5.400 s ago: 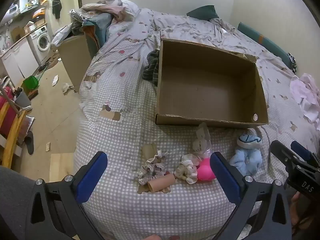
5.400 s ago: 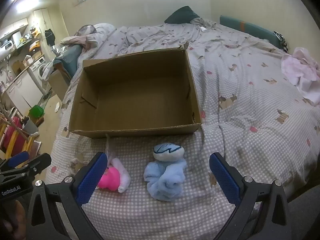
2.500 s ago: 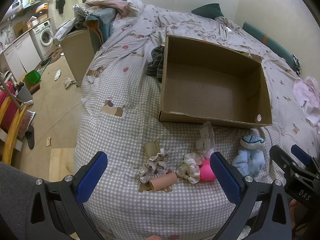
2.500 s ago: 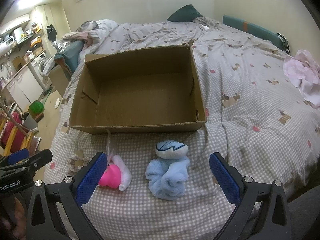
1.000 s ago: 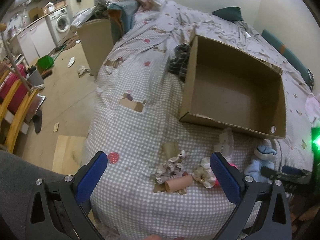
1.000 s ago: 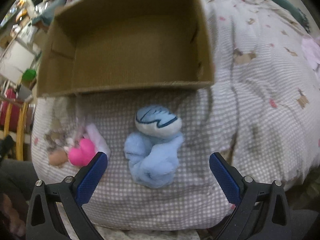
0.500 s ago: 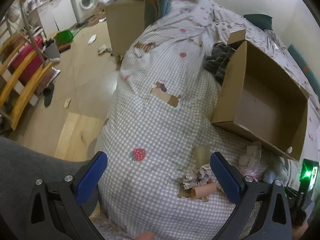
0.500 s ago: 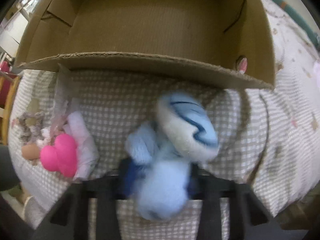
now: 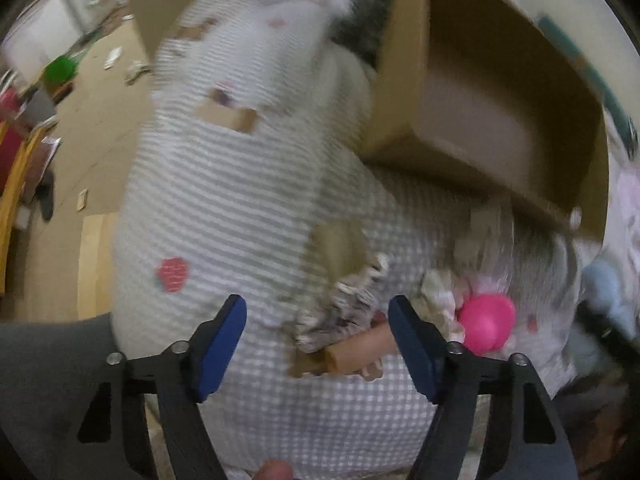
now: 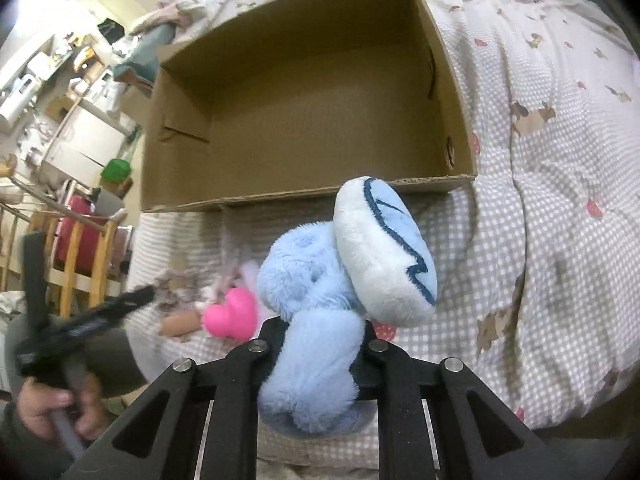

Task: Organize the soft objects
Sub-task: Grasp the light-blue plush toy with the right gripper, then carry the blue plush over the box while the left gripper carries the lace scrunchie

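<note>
Right hand-held gripper (image 10: pixel 320 354) pinches blue plush toy (image 10: pixel 320 312) low; top-heavy head may flop, snagging cardboard box (image 10: pixel 460 120) rim.

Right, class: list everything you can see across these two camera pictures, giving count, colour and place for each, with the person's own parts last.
Cardboard box: one, brown, open, on the bed.
Blue plush toy: one, light blue and white, in the right tool.
Pink heart toy: one, bright pink, on the bedspread.
Frilly scrunchies: two, pale patterned, beside the heart.
Tan tube: one, between the left tool's tips.
Bedspread: one, grey-white check.
Left tool: blue pads, jaws closing.
Right tool: black, shut.
Hand: one, lower left.
</note>
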A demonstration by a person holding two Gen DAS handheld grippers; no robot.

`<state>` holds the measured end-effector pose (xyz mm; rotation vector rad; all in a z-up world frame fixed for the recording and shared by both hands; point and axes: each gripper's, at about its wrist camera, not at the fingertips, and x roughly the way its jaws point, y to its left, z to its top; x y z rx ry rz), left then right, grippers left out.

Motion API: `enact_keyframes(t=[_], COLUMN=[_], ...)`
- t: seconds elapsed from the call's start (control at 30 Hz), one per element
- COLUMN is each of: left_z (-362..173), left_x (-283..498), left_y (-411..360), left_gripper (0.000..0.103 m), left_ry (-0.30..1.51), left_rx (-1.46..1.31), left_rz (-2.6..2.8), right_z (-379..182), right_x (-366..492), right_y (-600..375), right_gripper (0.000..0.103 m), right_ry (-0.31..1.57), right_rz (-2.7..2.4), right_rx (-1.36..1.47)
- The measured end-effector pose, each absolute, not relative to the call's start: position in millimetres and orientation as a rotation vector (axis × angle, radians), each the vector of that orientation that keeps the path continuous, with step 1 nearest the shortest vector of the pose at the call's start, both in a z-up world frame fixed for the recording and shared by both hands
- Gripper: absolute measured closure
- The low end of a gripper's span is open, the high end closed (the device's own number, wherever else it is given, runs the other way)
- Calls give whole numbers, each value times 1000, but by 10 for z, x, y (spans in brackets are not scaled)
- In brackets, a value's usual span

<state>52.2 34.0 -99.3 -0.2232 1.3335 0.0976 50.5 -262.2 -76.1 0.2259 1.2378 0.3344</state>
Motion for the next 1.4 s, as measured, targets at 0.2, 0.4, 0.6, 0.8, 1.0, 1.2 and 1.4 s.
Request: enact_keyframes(t=[0.2, 0.4, 0.6, 0.8, 1.0, 1.2, 1.4], left_z=[-1209, -1014, -701, -283, 318, 647, 693], left_x=[623, 514, 334, 167, 112, 388, 762], left_y=[244, 211, 176, 145, 124, 73, 5], left_gripper=[86, 94, 94, 94, 94, 94, 94], left_ry=[1387, 1340, 1265, 1160, 1039, 993, 978], left_rx=[-235, -248, -216, -230, -219, -205, -184], left_rz=[50, 18, 9, 14, 0, -42, -63], right_z=[-711, -605, -537, -363, -11, 285, 366], right_x=[486, 509, 452, 363, 276, 400, 777], right_y=[-2744, -2666, -2724, -2720, -2733, -2687, -2635], right_gripper=[85, 85, 85, 85, 85, 85, 85], right_ry=[1236, 1230, 1208, 1150, 1077, 1031, 1030], right_rz=[326, 330, 373, 431, 470, 492, 484], right_rx=[228, 226, 277, 283, 281, 278, 281])
